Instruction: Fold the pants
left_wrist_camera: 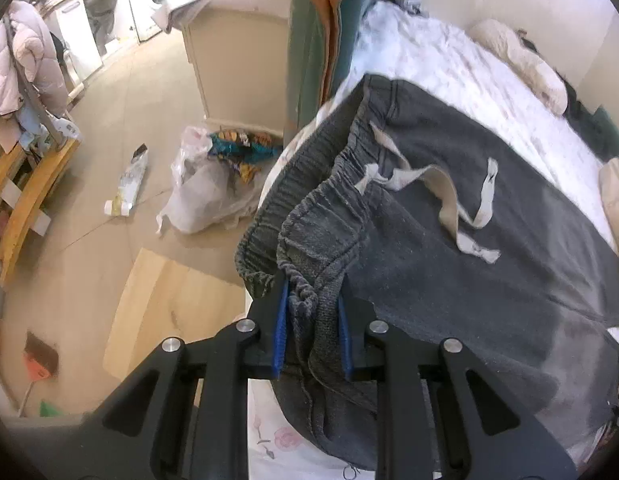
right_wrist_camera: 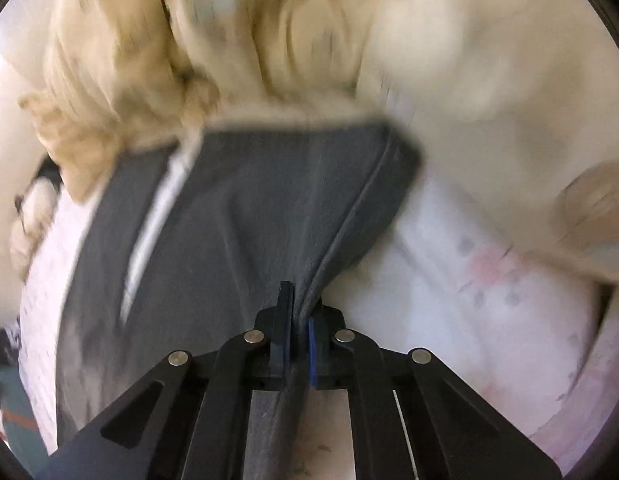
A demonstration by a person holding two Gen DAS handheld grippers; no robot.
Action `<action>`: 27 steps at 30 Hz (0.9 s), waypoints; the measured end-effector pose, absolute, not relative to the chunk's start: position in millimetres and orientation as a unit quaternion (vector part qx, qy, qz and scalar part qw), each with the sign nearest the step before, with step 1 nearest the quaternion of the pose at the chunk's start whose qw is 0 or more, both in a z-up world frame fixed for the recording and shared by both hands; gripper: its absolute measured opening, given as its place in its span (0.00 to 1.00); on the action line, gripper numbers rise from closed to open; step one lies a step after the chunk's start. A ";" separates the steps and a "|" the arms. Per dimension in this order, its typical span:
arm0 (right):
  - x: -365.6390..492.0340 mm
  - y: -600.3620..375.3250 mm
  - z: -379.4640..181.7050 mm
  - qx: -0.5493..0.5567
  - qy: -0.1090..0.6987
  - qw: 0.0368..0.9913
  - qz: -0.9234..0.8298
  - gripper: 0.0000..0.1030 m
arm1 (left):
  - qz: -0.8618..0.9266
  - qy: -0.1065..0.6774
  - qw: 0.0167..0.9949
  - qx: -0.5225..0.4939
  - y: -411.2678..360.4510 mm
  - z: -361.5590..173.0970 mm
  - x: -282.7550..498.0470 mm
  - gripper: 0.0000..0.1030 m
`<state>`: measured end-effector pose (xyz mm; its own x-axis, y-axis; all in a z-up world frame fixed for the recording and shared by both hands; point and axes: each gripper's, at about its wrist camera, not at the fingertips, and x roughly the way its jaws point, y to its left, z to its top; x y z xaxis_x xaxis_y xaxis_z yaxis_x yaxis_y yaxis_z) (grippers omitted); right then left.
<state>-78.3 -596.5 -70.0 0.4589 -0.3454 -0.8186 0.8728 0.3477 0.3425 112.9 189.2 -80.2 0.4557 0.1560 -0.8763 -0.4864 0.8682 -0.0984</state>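
Grey pants (left_wrist_camera: 449, 240) clamped by both claws | cream blanket (right_wrist_camera: 269, 40) beside | bed (left_wrist_camera: 449, 68)

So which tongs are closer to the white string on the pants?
Left. The left tongs pinch the waistband by the white string; the right tongs pinch a stringless pants edge.

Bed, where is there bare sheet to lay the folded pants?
Bare sheet lies beyond the pants, bordered by the cream pillows along the wall. Cream bedding crowds the leg end.
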 end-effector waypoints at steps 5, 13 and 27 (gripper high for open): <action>-73.8 -591.3 -33.4 0.385 0.276 0.797 -0.375 0.03 | 0.197 0.495 0.823 -0.198 199.4 -85.3 113.0 0.17; -37.0 -593.3 15.9 0.364 0.244 0.837 -0.329 0.03 | 0.163 0.450 0.849 -0.224 192.6 -29.9 108.5 0.17; 231.7 -566.3 55.8 0.139 0.359 0.892 -0.238 0.03 | 0.146 0.562 0.805 -0.123 211.7 -32.8 289.0 0.18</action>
